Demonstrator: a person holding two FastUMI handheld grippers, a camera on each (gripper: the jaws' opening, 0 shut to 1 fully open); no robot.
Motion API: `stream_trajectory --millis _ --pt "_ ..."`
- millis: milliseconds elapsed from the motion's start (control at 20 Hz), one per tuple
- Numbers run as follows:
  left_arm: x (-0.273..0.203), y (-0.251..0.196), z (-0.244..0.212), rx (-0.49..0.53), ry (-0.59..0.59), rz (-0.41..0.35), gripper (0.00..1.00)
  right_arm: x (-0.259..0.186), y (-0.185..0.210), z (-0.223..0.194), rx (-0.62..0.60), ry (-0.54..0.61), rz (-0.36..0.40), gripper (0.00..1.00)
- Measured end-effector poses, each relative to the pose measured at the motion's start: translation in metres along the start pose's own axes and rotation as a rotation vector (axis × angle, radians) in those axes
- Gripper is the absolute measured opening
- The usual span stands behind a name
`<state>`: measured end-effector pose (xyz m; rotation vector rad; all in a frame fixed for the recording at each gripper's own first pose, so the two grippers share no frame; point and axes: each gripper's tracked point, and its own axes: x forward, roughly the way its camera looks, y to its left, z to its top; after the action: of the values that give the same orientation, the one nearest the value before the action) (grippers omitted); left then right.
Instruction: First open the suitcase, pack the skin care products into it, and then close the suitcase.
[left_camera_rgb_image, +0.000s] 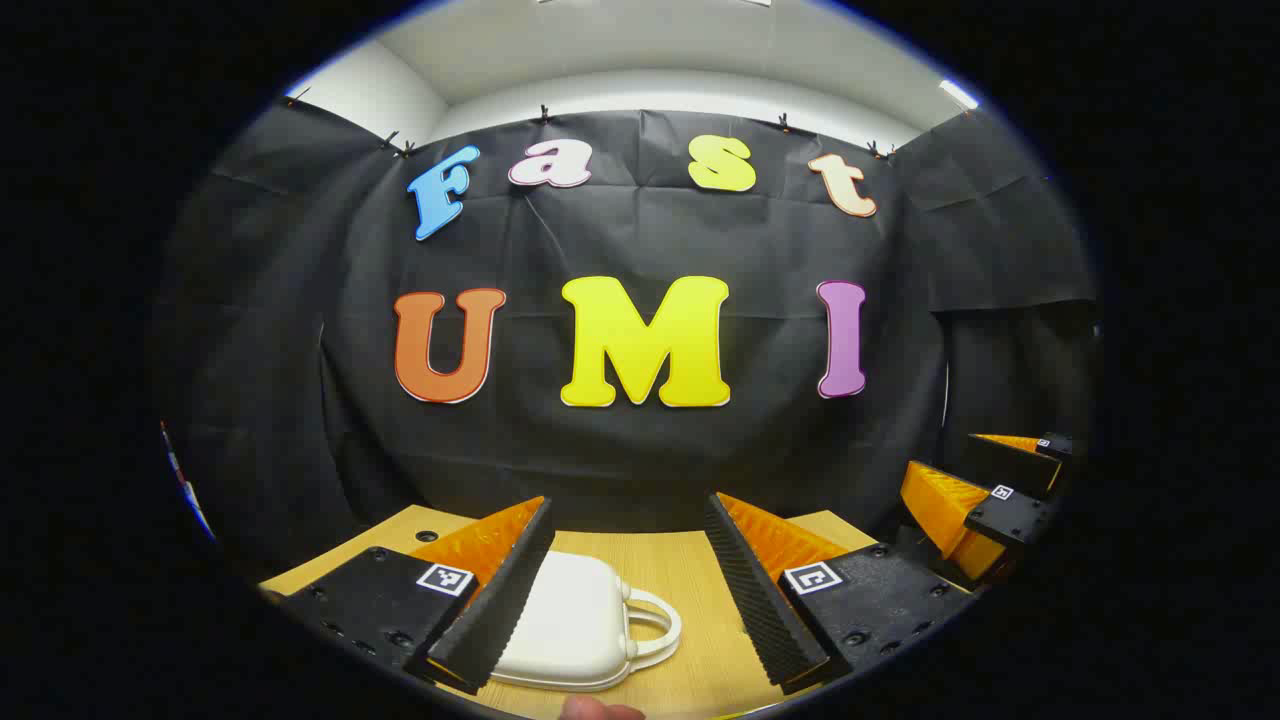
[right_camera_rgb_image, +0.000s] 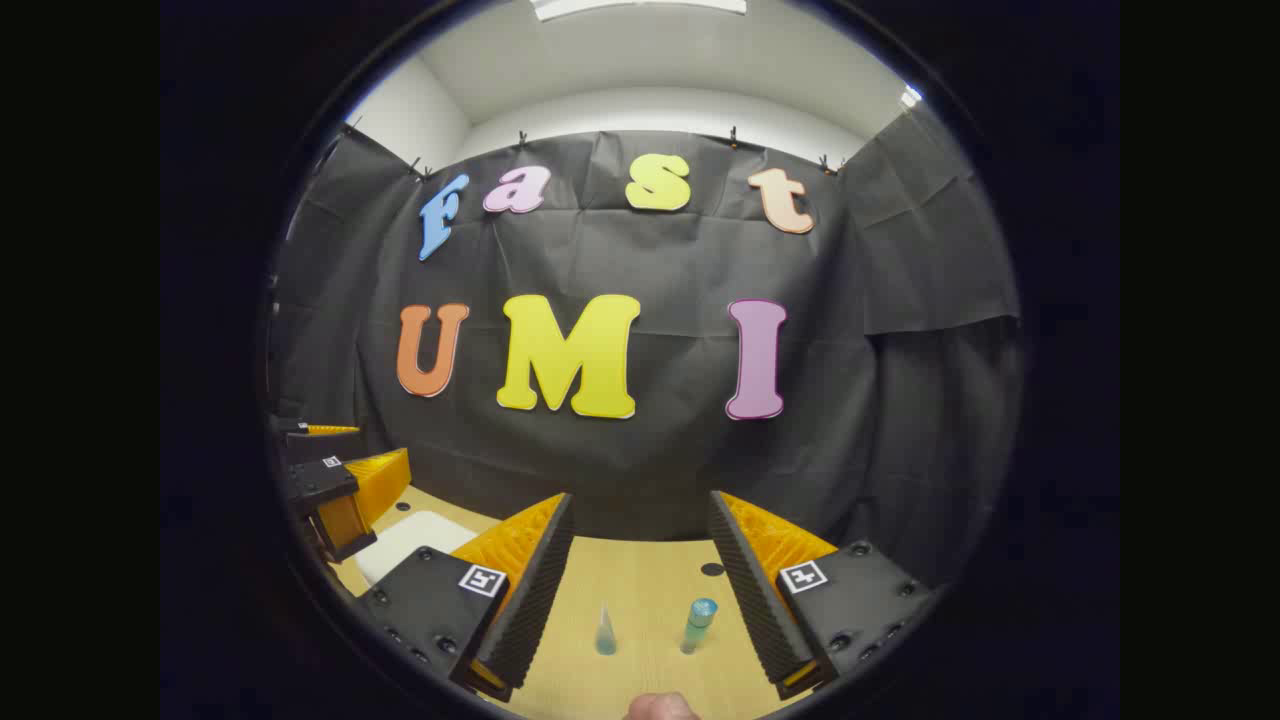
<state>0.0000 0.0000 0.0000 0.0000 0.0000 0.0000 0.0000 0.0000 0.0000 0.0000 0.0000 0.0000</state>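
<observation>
Two grippers hang above a pale wooden table (left_camera_rgb_image: 690, 570), both with fingers spread wide and nothing between them. In the left gripper view the left gripper (left_camera_rgb_image: 628, 590) looks down at a white suitcase (left_camera_rgb_image: 580, 625) lying flat and closed on the table, its looped handle (left_camera_rgb_image: 655, 625) turned toward the right of that view; the gripper's near finger covers the case's left side, so its full outline cannot be made out, and its lower edge runs into the rim of the view. A small sliver of a hand (left_camera_rgb_image: 600, 710) shows at the very bottom, cut off. At the right edge of the same view the right gripper (left_camera_rgb_image: 985, 490) appears farther off, partly cropped, fingers apart. In the right gripper view the right gripper (right_camera_rgb_image: 640, 585) frames two skin care items standing upright on the table, well apart from the case: a small clear cone-shaped bottle (right_camera_rgb_image: 606, 632) and, just to its right, a teal tube (right_camera_rgb_image: 697, 625) with a rounded cap, leaning slightly. Both are too small to read any detail. At the left of that view the left gripper (right_camera_rgb_image: 335, 480) stands over the suitcase (right_camera_rgb_image: 410, 540), which shows as a white patch mostly hidden behind a finger. Another bit of hand (right_camera_rgb_image: 660, 708) peeks in at the bottom edge.
</observation>
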Motion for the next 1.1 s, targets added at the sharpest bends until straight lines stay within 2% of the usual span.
stream_trajectory --millis 100,150,700,1100 --pt "0.001 -0.001 -0.001 -0.007 0.005 -0.003 1.00 0.000 0.003 -0.001 -0.009 0.005 0.011 0.81" --pt "0.002 -0.001 -0.002 -0.004 0.008 -0.003 0.96 0.001 0.006 -0.001 -0.012 0.006 0.015 0.81" --pt "0.019 -0.004 -0.002 0.010 0.003 0.001 0.96 0.017 0.004 0.009 -0.003 -0.025 0.020 0.81" --pt "0.027 -0.022 -0.019 0.023 0.044 -0.037 0.96 0.024 -0.009 0.003 -0.020 -0.015 0.017 0.81"
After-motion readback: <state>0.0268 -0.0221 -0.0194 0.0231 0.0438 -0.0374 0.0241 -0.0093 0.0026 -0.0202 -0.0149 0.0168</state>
